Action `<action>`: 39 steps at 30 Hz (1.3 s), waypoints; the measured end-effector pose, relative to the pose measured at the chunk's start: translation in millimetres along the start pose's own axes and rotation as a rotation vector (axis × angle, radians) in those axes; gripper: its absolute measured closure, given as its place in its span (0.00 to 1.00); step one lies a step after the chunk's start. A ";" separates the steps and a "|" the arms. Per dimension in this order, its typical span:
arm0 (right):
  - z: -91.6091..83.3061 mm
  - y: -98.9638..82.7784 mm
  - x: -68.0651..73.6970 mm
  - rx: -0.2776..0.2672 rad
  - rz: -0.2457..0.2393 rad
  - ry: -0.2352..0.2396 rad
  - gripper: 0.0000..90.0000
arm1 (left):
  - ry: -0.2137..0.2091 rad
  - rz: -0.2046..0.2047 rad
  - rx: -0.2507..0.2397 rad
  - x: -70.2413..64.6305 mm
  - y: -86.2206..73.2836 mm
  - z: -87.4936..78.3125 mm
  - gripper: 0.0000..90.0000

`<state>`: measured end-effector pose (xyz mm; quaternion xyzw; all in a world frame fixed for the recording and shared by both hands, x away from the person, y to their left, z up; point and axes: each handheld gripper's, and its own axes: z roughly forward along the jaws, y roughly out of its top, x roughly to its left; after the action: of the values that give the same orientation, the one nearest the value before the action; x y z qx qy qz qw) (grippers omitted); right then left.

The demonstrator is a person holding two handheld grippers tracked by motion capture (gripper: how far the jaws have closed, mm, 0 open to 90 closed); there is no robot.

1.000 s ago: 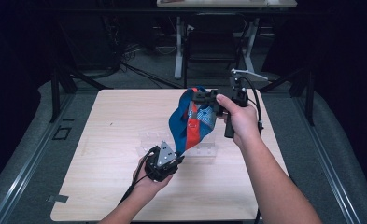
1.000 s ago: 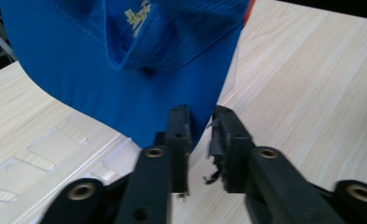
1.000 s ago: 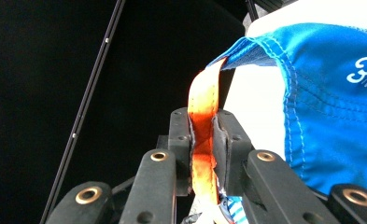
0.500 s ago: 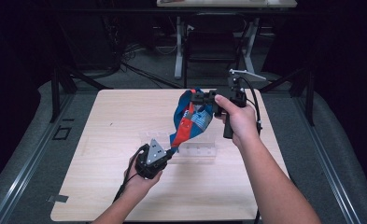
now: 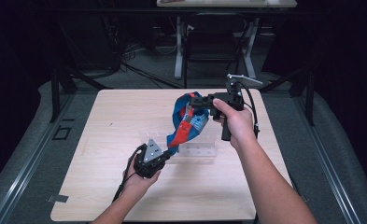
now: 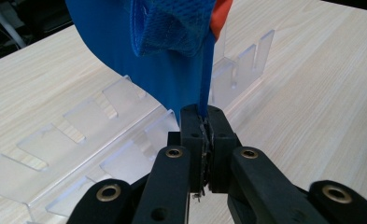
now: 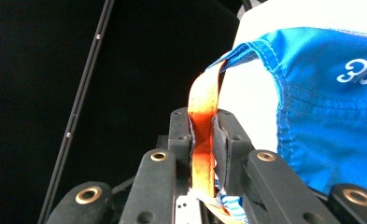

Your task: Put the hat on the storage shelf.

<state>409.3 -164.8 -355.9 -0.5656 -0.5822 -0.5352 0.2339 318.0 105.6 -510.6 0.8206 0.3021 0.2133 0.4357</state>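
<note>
A: While the blue bag (image 5: 188,116) is hanging over the clear rack (image 5: 197,150), what's gripping it?
B: Right gripper (image 5: 199,101) is clamping its orange strap (image 7: 202,140); left gripper (image 5: 165,154), jaws just closing, is pinching the blue edge (image 6: 206,79) low near the table (image 5: 106,121)

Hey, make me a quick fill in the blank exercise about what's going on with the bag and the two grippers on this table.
1. The right gripper is shut on the bag's ____ strap.
2. The left gripper pinches a thin ____ strap of the bag.
3. Under the bag, a clear ____ rack lies on the wooden table.

Missing words: orange; blue; plastic
</note>
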 end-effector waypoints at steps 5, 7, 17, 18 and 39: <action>2.5 -1.2 -7.4 0.003 0.011 -0.017 0.87 | -0.003 -0.017 0.002 1.6 -4.2 1.0 0.98; 3.2 -1.8 -9.2 0.003 0.008 -0.027 0.86 | -0.002 -0.019 -0.001 1.8 -5.2 1.5 0.98; 7.3 -4.4 -15.0 0.013 0.007 -0.053 0.87 | -0.004 -0.036 0.006 2.3 -12.7 4.9 0.98; 8.1 -4.6 -15.8 0.017 0.005 -0.056 0.86 | -0.004 -0.040 0.004 2.3 -13.7 5.5 0.98; 13.7 -10.2 -36.1 0.028 0.029 -0.077 0.86 | -0.007 -0.078 -0.005 4.2 -22.8 6.7 0.97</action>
<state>413.7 -165.3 -395.6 -0.5909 -0.5899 -0.5015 0.2267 318.0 114.5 -533.0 0.8079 0.3319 0.1938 0.4468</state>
